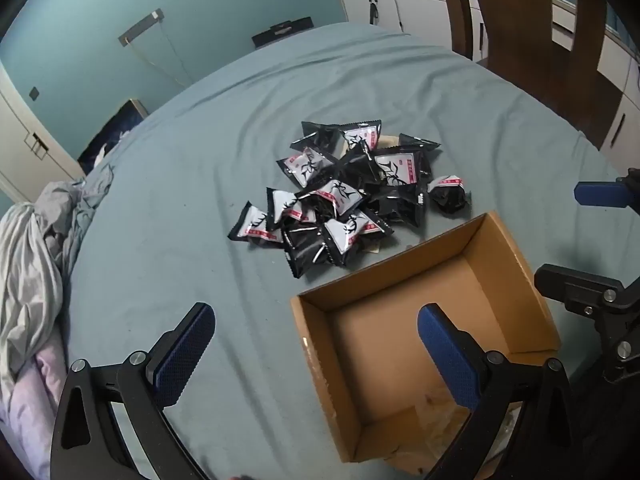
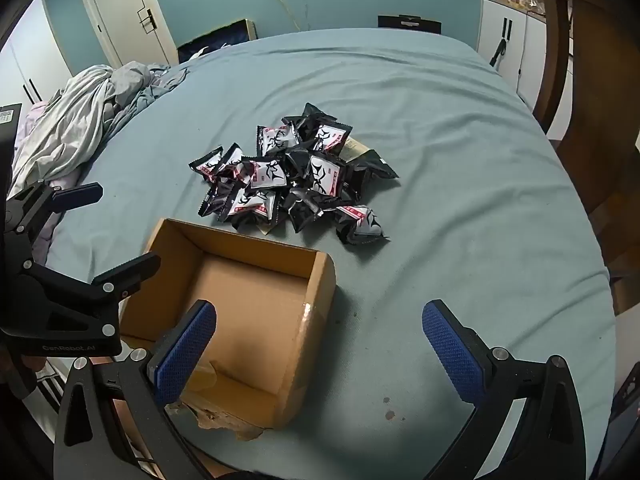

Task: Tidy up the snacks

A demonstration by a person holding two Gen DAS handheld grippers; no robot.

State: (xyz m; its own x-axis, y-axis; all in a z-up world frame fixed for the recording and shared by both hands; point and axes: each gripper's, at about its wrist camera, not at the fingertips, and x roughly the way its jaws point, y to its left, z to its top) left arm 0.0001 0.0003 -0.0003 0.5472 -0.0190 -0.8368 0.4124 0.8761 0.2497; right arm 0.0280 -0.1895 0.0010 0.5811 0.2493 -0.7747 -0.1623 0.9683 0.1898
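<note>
- Heap of black-and-white snack packets [image 1: 344,192] lying near the middle of the bed [image 1: 200,280], well clear of its edges, touching one another and overlapping.
- Open cardboard box [image 1: 424,312] sitting on the bed just on the near side of the heap, toward the near edge; nothing seen inside but bare cardboard.
- Left gripper [image 1: 316,360] hanging above the bed, jaws spread wide, nothing between them; one pad over the sheet, the other over the box.
- Right gripper [image 2: 320,352] likewise spread wide and empty, angled down, its left pad over the box, its right over the bare sheet.
- Heap straight ahead of both grippers, beyond the box's far wall; neither gripper clearly closer.
- One stray packet [image 2: 362,224] at the heap's right end, judged the easier first pick for the right gripper.
- Heap's long axis running roughly across the bed, left to right.
- Rumpled bedding [image 2: 80,120] bunched at the bed's left edge, well apart from the heap.
</note>
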